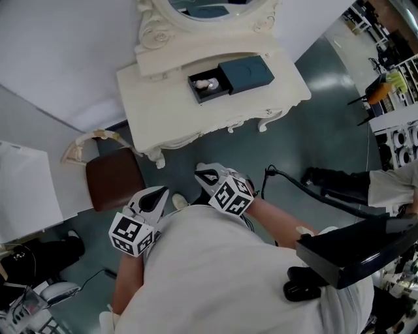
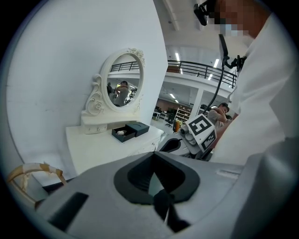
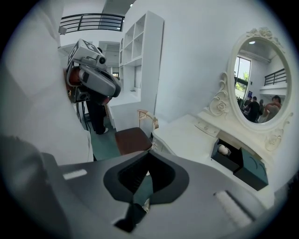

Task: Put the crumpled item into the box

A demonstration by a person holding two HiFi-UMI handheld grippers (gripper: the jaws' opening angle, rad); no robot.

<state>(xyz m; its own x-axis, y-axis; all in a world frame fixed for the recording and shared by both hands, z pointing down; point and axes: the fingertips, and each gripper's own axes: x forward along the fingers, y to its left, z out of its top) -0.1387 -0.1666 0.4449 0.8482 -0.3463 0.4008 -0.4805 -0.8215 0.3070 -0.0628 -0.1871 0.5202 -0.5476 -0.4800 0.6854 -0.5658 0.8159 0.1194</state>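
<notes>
The placing step is judged to be finished. The crumpled item [image 1: 208, 83], a small white wad with a creased, papery look, is seen lying inside the box [image 1: 194, 90] against its dark lining. The box is a shallow rectangular tray with matt black walls. A flat teal lid [image 1: 246, 73] (or a sleeve; which cannot be told) is laid touching the box's right side, slightly askew. The box is borne by a cream dressing table [image 1: 163, 98] with carved, scrolled edges and a smooth painted top. Behind the box an oval mirror [image 1: 209, 8] is set in an ornate frame. A stool [image 1: 114, 177] with a brown padded seat is placed well apart from the box, towards the near left.

Both claws are held well apart from the box, close to the person's body. The jaws of the left gripper [image 2: 157, 193] are seen pressed together with nothing between them. Those of the right gripper [image 3: 142, 200] are likewise closed and empty.

Nothing more is judged to be called for on the item itself. If the lid is meant to go on, a long reach to the box would be needed. One claw would have to be opened over the lid's narrow edges and its smooth, hard shell pinched firmly, since it may slip.
</notes>
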